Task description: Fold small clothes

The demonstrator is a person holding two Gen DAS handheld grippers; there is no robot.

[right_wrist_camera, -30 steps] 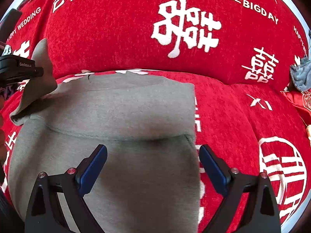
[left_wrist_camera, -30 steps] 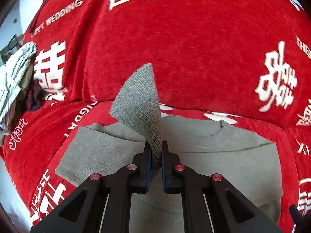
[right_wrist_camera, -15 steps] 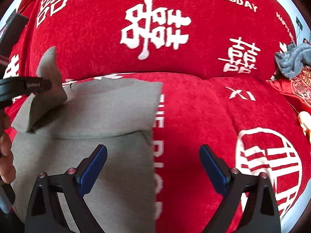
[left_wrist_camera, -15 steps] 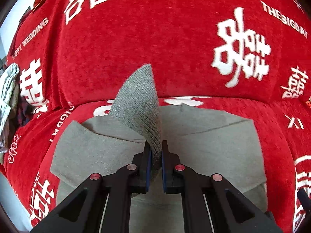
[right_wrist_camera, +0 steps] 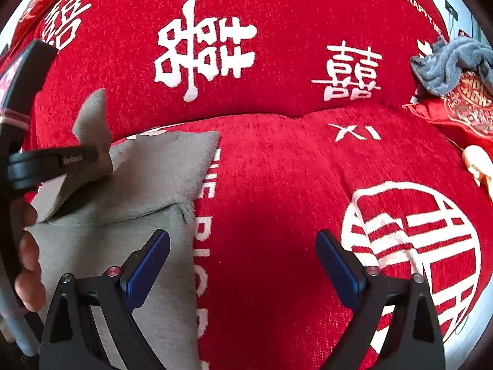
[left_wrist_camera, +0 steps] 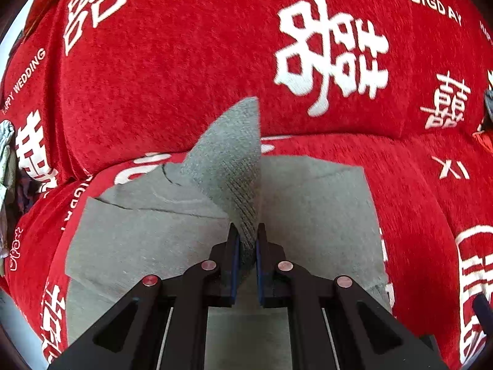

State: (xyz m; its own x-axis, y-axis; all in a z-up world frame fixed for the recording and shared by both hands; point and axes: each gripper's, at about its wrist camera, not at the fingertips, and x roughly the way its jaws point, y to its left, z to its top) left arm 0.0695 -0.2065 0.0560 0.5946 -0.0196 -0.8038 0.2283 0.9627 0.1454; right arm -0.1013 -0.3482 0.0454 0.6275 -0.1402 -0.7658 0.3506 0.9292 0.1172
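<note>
Grey garment [left_wrist_camera: 308, 215] cuff clamped between left gripper [left_wrist_camera: 245, 243] fingers; right gripper [right_wrist_camera: 243, 265] fingers wide apart, empty.

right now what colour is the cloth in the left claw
Grey, ribbed knit cloth, pinched in the left claw; clearest in the left wrist view.

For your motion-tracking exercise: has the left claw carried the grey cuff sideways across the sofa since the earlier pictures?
Yes. The left claw, gripping the grey cuff, has moved rightward: the white character on the sofa back now sits nearer.

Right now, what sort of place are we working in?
Probably a home living room: a sofa under a red wedding cover, a grey garment spread on the seat, and more laundry piled at the side.
</note>
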